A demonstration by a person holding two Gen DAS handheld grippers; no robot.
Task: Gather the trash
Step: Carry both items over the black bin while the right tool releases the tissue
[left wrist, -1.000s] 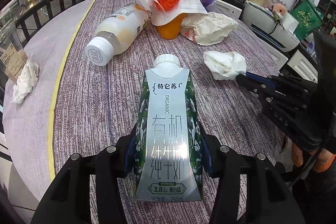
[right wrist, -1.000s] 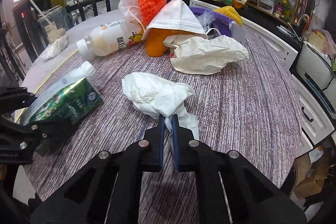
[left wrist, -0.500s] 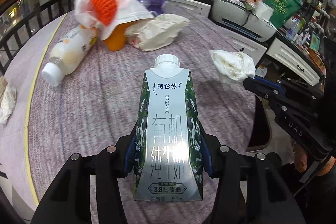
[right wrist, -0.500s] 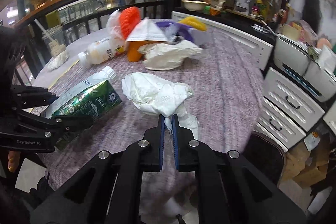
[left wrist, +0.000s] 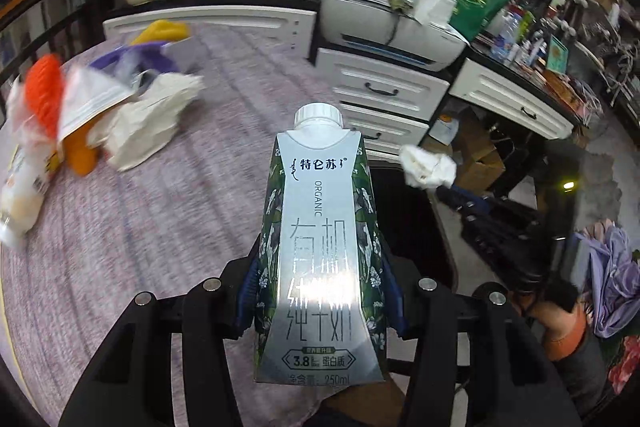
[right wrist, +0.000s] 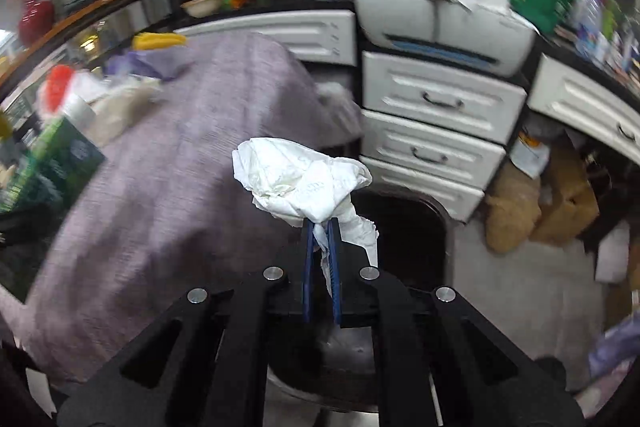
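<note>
Milk carton (left wrist: 320, 251): a silver and green carton with a white screw cap, pinched at its sides by the left gripper (left wrist: 320, 291), held clear above the near edge of the round table (left wrist: 168, 211).
Crumpled tissue (right wrist: 304, 187): white, bunched, nipped by a tail of it in the right gripper (right wrist: 320, 251), whose blue pads are pressed together on it; it hangs off the table's edge, over a dark opening below.
Same tissue, left view (left wrist: 428, 167): just off the table's rim, beside the carton's cap, with the right gripper dark behind it.
Remaining trash: on the table's far side, well apart from the carton, lie a pale paper bag (left wrist: 152, 123), an orange foam net (left wrist: 44, 95), a face mask (left wrist: 88, 95), a bottle (left wrist: 20, 187); all blurred.
White drawers (right wrist: 436, 107): beyond the table, under a printer (right wrist: 440, 27).
</note>
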